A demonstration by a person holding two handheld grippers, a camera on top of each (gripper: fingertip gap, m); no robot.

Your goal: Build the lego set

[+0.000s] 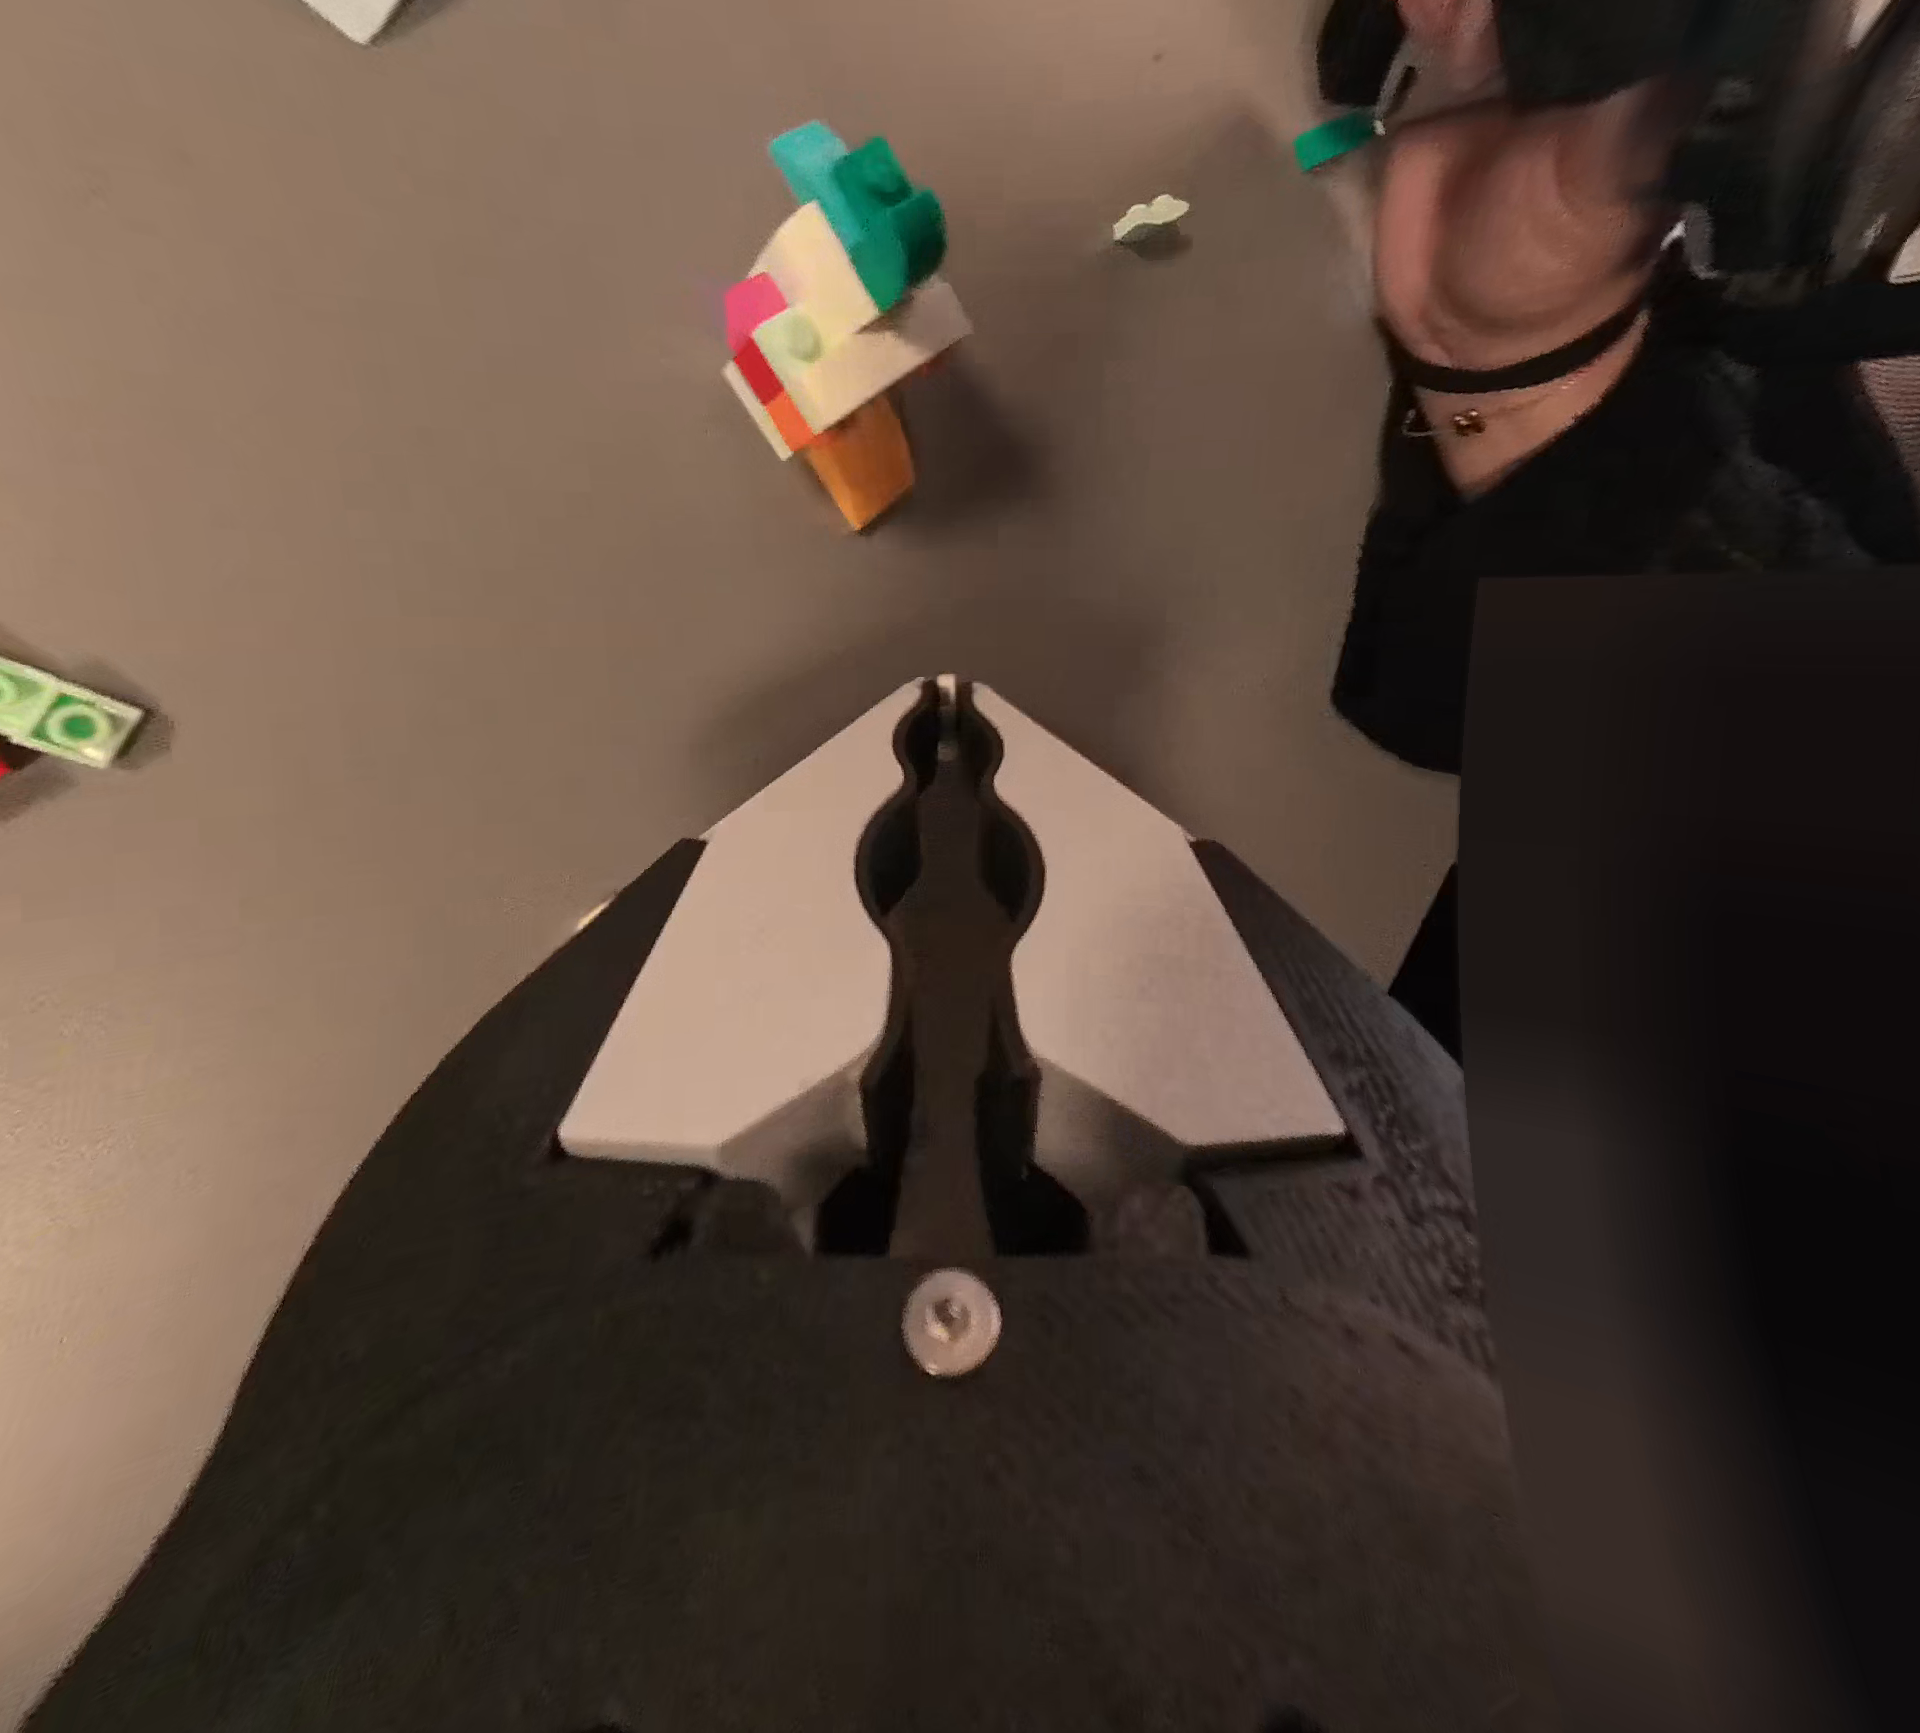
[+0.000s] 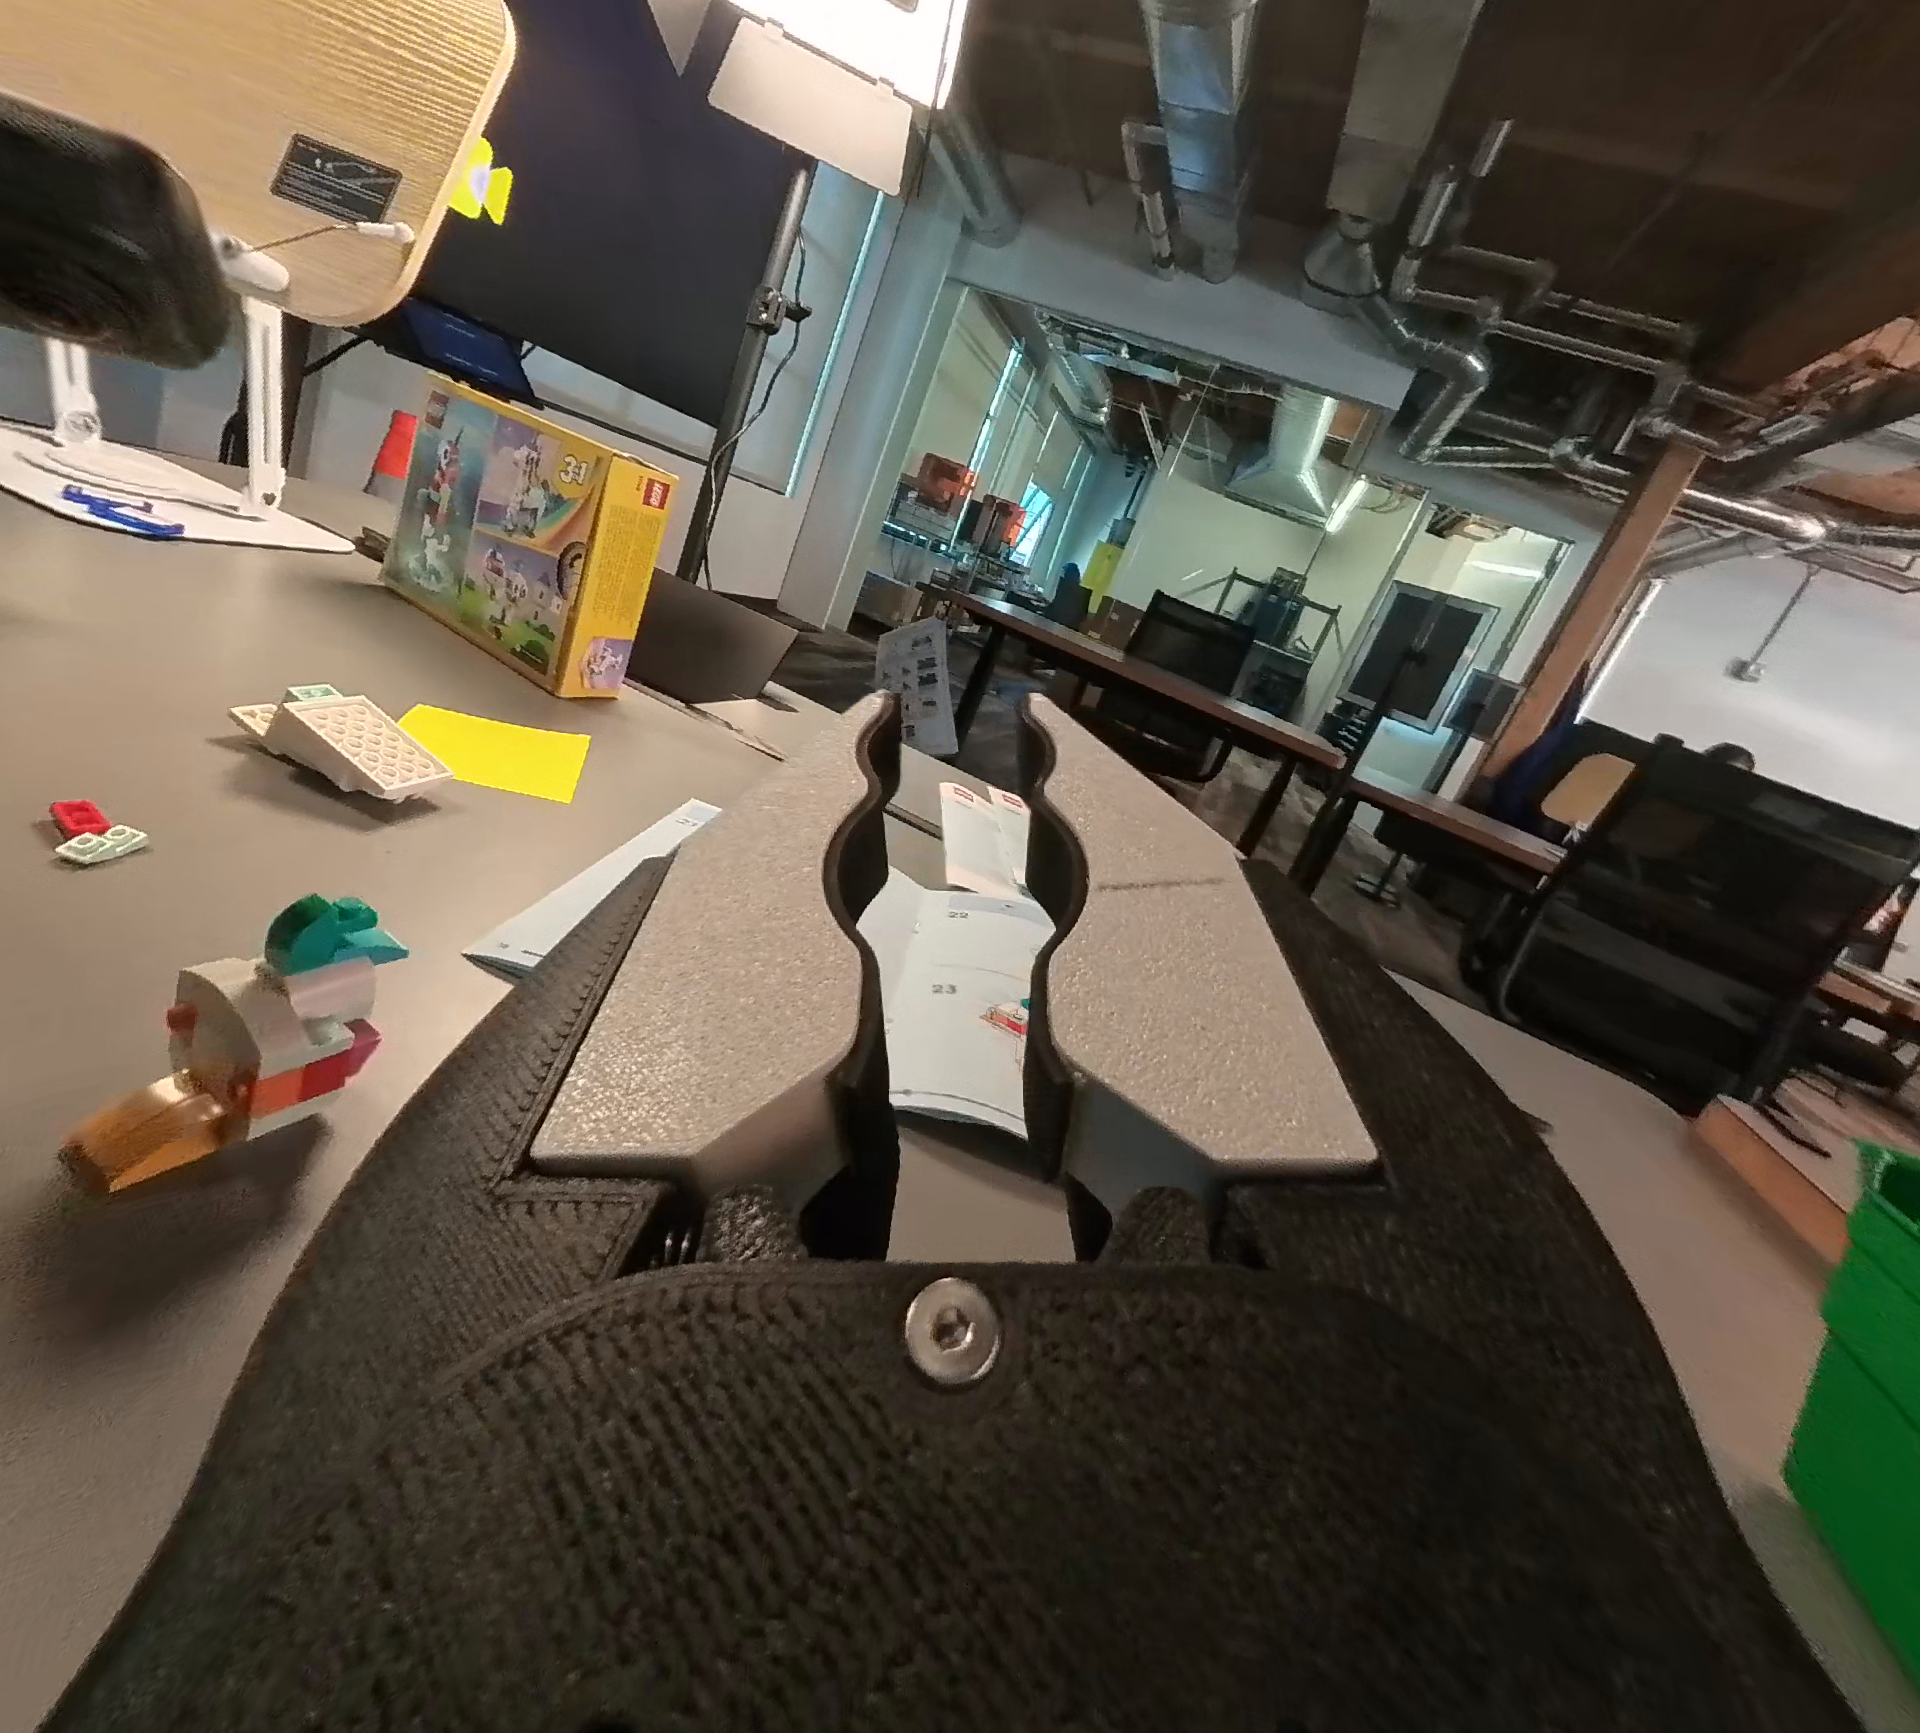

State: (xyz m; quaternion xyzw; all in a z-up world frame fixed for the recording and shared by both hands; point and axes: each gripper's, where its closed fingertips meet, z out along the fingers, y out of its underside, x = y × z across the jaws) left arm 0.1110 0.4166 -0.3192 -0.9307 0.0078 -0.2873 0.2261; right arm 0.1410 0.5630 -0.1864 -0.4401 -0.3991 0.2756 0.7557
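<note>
A small lego model (image 1: 842, 312) of white, teal, pink, red and orange bricks stands on the grey table (image 1: 416, 395). In the right wrist view the model (image 2: 249, 1029) is at the lower left. My left gripper (image 1: 945, 686) is shut, above the table and short of the model. A thin pale sliver shows between its tips; I cannot tell what it is. My right gripper (image 2: 956, 717) is open and empty, pointing out over the instruction booklet (image 2: 956, 1008) to the right of the model. A person's hand (image 1: 1507, 229) holds the right gripper at the upper right of the left wrist view.
A pale green piece (image 1: 1148, 220) lies right of the model; green tiles (image 1: 73, 722) lie at the left edge. A white plate assembly (image 2: 353, 743), a red piece (image 2: 78, 816), a yellow sheet (image 2: 499, 751), the lego box (image 2: 530, 530) and a green bin (image 2: 1870, 1371) are around. One gripper's finger ends stand about 20 centimetres off the other's. The left tips stand about 11 centimetres off the pale green piece (image 1: 1148, 220).
</note>
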